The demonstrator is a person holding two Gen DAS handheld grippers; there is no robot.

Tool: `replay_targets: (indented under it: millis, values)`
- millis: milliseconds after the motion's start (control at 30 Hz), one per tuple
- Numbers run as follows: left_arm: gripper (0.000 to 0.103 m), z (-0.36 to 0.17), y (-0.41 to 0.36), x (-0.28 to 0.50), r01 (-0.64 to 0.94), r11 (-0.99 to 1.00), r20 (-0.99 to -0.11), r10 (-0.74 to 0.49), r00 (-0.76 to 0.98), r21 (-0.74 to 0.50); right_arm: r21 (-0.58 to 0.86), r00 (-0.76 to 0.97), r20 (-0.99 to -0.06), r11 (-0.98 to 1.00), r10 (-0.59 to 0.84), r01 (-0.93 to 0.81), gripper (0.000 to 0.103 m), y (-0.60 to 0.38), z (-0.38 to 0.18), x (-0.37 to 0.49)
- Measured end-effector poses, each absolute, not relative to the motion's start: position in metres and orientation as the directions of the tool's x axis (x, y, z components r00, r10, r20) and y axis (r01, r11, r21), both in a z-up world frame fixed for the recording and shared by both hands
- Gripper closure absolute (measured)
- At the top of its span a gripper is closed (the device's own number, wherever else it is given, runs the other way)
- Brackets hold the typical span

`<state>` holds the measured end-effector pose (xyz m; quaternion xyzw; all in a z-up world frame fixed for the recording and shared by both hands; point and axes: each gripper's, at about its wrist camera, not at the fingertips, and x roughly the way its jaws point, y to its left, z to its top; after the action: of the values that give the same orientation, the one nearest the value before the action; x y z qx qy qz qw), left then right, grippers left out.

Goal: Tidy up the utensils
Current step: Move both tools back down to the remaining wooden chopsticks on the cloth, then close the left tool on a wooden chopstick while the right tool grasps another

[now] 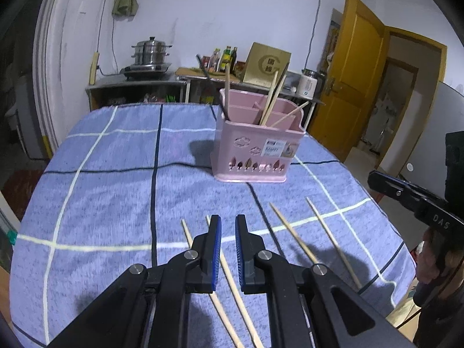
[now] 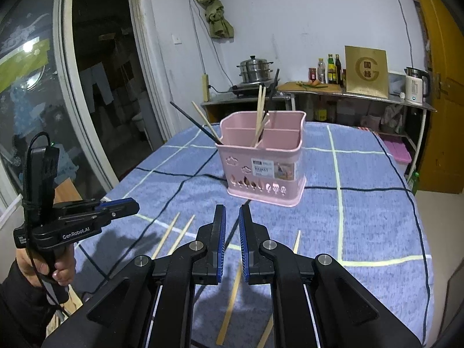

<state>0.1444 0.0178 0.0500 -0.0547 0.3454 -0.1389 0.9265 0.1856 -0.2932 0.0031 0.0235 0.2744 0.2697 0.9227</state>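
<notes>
Blue checked cloth covers the surface (image 1: 116, 191) in my left wrist view, and my left gripper (image 1: 228, 226) hangs just above it with its jaws nearly closed and nothing between them. Two pale wooden chopsticks lie under it: the nearer chopstick (image 1: 232, 284) runs through the narrow gap from the bottom of the view up and to the left, so its long axis sits close to the line the gripper points along. The second chopstick (image 1: 187, 236) lies just left of it. Two more chopsticks (image 1: 293, 233) lie to the right, nearer the right gripper (image 1: 382, 181), which shows at the edge. Beyond stands the pink basket (image 1: 255, 145), with chopsticks already upright in it. From the right wrist view, my right gripper (image 2: 232, 220) is likewise narrow and empty, low over the cloth, with one chopstick (image 2: 230, 304) lying lengthwise beneath its gap and another (image 2: 296, 240) just right. The basket is straight ahead, and the left gripper (image 2: 127, 207) hovers over its own pair. I judge each hand nearest its own pair; the jaws must widen first.
</notes>
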Motion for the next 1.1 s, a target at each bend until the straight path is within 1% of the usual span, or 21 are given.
replay_targets:
  millis: [133,200,233,267,300,367,400,833,1100]
  values:
    - [0.094,0.041,0.021,0.150,0.199,0.961,-0.646,-0.276,0.712,-0.191,0.192,0.694,-0.517,0.859,0.500,-0.475,0.094,-0.294,-0.005,0.192]
    - [0.089,0.035,0.022,0.153,0.181,0.967,-0.660,-0.254,0.707,-0.178,0.190,0.689,-0.533,0.863,0.491,-0.467,0.094,-0.294,-0.011,0.195]
    - [0.083,0.031,0.024,0.156,0.170,0.970,-0.670,-0.243,0.702,-0.174,0.189,0.686,-0.542,0.866,0.485,-0.463,0.094,-0.294,-0.013,0.197]
    - [0.080,0.028,0.025,0.158,0.163,0.972,-0.677,-0.236,0.697,-0.172,0.188,0.684,-0.548,0.868,0.481,-0.459,0.093,-0.293,-0.015,0.198]
    - [0.080,0.024,0.026,0.161,0.154,0.974,-0.686,-0.228,0.691,-0.167,0.188,0.680,-0.560,0.872,0.473,-0.452,0.093,-0.294,-0.019,0.202]
    - [0.080,0.016,0.027,0.166,0.139,0.978,-0.706,-0.209,0.676,-0.156,0.184,0.674,-0.579,0.879,0.459,-0.441,0.087,-0.295,-0.025,0.206]
    - [0.080,0.012,0.027,0.170,0.134,0.979,-0.717,-0.202,0.667,-0.152,0.182,0.672,-0.586,0.881,0.453,-0.436,0.086,-0.296,-0.028,0.208]
    - [0.080,-0.028,0.038,0.208,0.069,0.984,-0.802,-0.172,0.572,-0.162,0.155,0.600,-0.728,0.933,0.330,-0.325,0.086,-0.306,-0.075,0.255]
    - [0.080,-0.032,0.037,0.219,0.072,0.983,-0.797,-0.178,0.577,-0.167,0.120,0.571,-0.767,0.940,0.292,-0.319,0.086,-0.300,-0.091,0.274]
